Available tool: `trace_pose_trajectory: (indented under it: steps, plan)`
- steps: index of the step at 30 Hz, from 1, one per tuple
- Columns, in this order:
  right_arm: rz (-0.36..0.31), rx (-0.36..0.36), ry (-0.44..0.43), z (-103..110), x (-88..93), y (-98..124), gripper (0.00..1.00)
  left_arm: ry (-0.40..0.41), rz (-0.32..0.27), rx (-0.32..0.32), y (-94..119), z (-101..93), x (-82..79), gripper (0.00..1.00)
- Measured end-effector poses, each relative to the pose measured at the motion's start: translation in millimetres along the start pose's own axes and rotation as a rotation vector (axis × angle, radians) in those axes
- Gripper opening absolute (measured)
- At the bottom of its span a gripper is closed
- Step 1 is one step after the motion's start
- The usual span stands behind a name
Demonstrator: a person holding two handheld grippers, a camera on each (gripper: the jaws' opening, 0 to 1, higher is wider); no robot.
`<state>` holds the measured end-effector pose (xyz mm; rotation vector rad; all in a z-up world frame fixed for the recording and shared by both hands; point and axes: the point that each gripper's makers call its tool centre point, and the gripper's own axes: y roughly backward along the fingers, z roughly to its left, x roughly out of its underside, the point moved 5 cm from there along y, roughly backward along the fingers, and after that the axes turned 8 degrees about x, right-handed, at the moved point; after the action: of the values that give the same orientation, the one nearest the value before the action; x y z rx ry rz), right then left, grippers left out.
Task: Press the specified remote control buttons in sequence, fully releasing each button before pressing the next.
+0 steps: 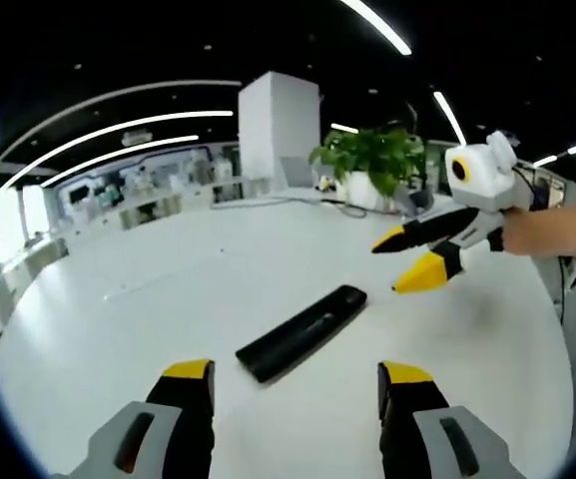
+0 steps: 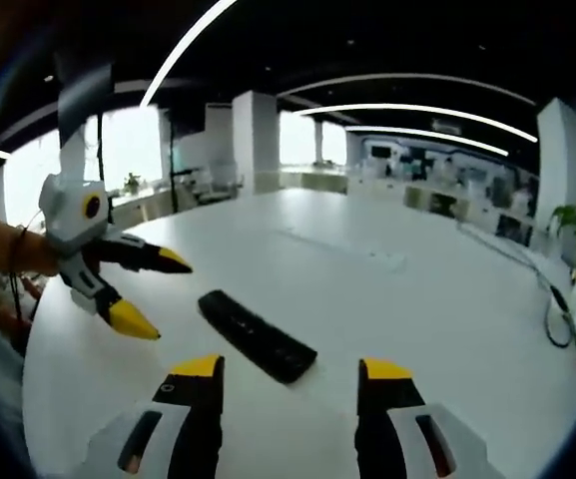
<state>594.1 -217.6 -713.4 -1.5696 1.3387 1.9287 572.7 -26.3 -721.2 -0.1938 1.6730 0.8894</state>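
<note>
A black remote control (image 1: pixel 301 332) lies flat on the white table (image 1: pixel 168 299). My left gripper (image 1: pixel 297 374) hovers open just short of the remote's near end, nothing between its yellow-tipped jaws. From the right, the right gripper (image 1: pixel 407 261) comes into the left gripper view, open, held above the table beyond the remote. In the right gripper view the remote control (image 2: pixel 258 335) lies ahead of my open right gripper (image 2: pixel 289 371), and the left gripper (image 2: pixel 153 294) stands open at the left, held by a hand.
A potted green plant (image 1: pixel 367 165) stands at the table's far edge beside a white pillar (image 1: pixel 280 125). Cables (image 2: pixel 557 319) trail along the table's right side. Office desks and windows fill the background.
</note>
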Motion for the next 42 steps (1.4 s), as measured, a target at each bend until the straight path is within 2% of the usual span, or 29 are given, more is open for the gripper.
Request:
trace_pose_trajectory:
  steps: [8,24,31,35,42]
  plan:
    - [0.008,0.008,0.005,11,4.6,13,0.51,0.002,-0.009,-0.017,8,-15.4,-0.9,0.68]
    - [0.072,0.019,-0.019,17,19.5,40,0.49,0.019,-0.003,-0.041,24,-38.7,11.7,0.67]
    - [0.103,0.022,-0.018,27,27.6,53,0.48,0.046,-0.01,-0.067,35,-43.7,14.8,0.66]
    - [0.112,0.018,-0.021,32,29.5,60,0.48,0.053,0.018,-0.067,39,-45.4,21.3,0.63]
    - [0.123,0.008,-0.015,43,32.9,75,0.48,0.056,-0.004,-0.081,50,-52.5,20.7,0.67]
